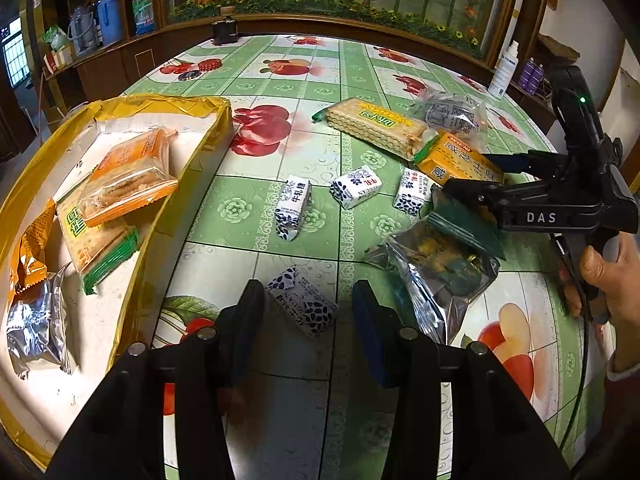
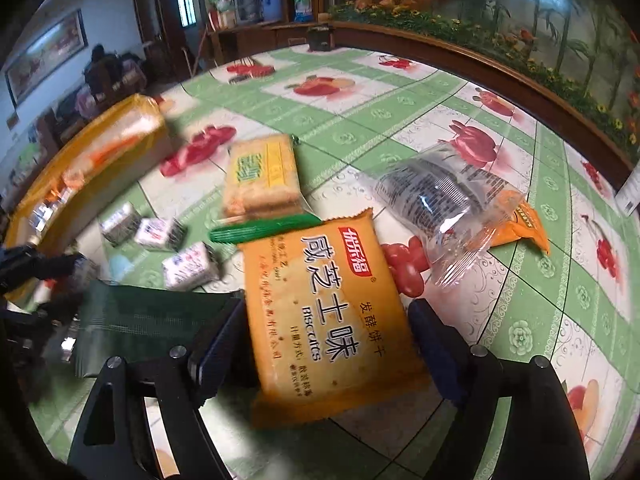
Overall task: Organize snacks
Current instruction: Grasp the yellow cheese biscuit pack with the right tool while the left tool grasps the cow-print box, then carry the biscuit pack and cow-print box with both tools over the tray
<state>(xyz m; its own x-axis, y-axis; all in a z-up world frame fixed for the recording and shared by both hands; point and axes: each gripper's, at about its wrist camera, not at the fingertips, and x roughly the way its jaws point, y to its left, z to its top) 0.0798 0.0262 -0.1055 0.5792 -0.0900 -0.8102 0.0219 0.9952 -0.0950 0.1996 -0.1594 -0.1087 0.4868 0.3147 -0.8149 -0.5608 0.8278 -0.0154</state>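
Biscuits first: the orange biscuit packet (image 2: 324,316) lies flat on the tablecloth (image 2: 520,280), square between the fingers of the right gripper (image 2: 328,344), and the jaws stand wide on either side with no pad pressing on it. So this reads as the pick-up step on that packet, not yet a grasp. The next move, by my judgement, is to lower and clamp across the packet's width, then carry it left to the yellow tray (image 1: 192,168), where several snacks already lie.

Over on the other side, the left gripper (image 1: 308,316) hangs above a small blue-and-white candy (image 1: 304,300), jaws partly parted, candy between them but untouched as far as the view shows.

Crowding matters here. A green-edged cracker pack (image 2: 260,176) overlaps the orange packet's top end, a clear wrapped snack (image 2: 444,204) sits just beside its upper right corner, and a dark green pack (image 2: 136,320) lies against the left finger. Lifting could drag those neighbours.

Three more candies (image 1: 356,188) sit in the lane between packet and tray. The tray's near wall stands raised, so the packet must clear it. Beyond, the far tablecloth is open.
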